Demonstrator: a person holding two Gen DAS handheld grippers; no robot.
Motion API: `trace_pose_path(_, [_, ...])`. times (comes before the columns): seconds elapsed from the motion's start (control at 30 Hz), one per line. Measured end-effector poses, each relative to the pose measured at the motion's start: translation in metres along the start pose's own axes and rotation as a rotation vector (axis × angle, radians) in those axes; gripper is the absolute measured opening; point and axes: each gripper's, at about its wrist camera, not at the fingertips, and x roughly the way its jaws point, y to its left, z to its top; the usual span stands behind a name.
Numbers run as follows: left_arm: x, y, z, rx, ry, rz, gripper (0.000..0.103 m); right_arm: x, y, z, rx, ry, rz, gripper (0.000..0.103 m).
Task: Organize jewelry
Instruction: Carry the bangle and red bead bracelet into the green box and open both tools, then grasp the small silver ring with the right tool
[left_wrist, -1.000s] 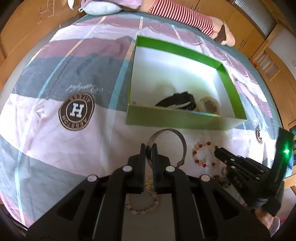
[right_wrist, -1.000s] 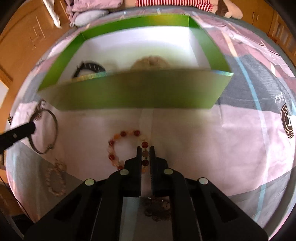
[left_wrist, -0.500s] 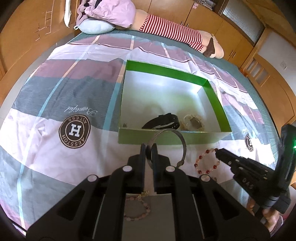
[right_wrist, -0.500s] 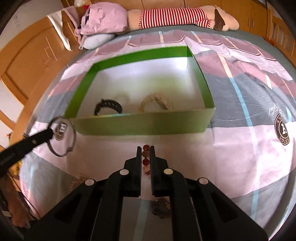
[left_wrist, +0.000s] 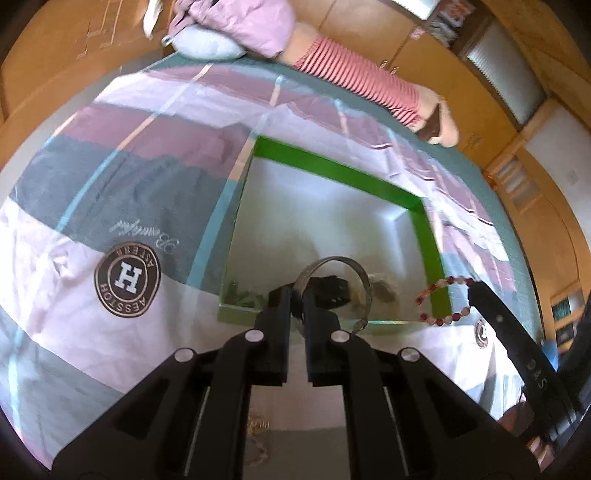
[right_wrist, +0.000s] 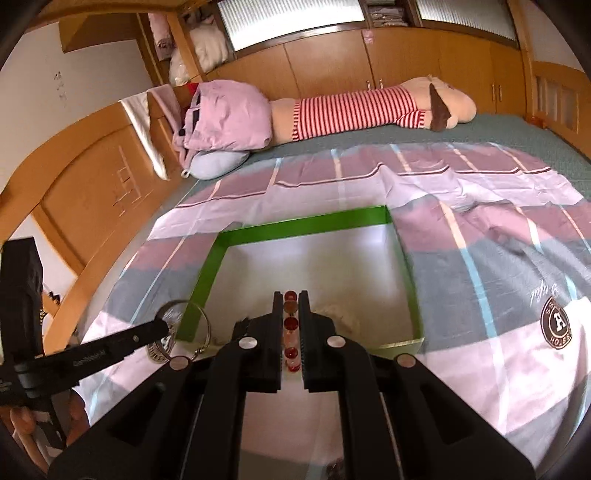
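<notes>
Both jaws were nearly closed, each one on a piece of jewelry. The left gripper pinched a thin metal bangle by its rim, and the right gripper squeezed a red beaded bracelet between its pads. Both pieces hung in the air over the near edge of the green box, which lay on the bed. Inside the box I saw a black strap and a pale, blurred piece. The risk, I think, was a release too early: the bangle might strike the near wall and fall outside. The round beads could also slip from so narrow a grip.
</notes>
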Motion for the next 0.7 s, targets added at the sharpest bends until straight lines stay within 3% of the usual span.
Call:
trace_pose_path(0.23, [0.023, 0.013, 0.012, -0.09, -0.018, 0.045, 0.006, 0.031, -0.014, 0.009, 0.013, 0.028, -0.041, 0.008])
trace_pose_path(0.4, [0.04, 0.032, 0.013, -0.14, 0.002, 0.094, 0.01, 0.053, -0.024, 0.003, 0.007, 0.098, -0.067, 0.008])
trace_pose_path(0.53, [0.033, 0.024, 0.01, -0.112, -0.016, 0.112, 0.016, 0.051, -0.026, 0.0, 0.018, 0.106, -0.078, 0.046])
trace_pose_path(0.7, [0.016, 0.016, 0.004, -0.073, 0.029, 0.067, 0.018, 0.028, -0.015, 0.003, -0.017, 0.089, -0.043, 0.047])
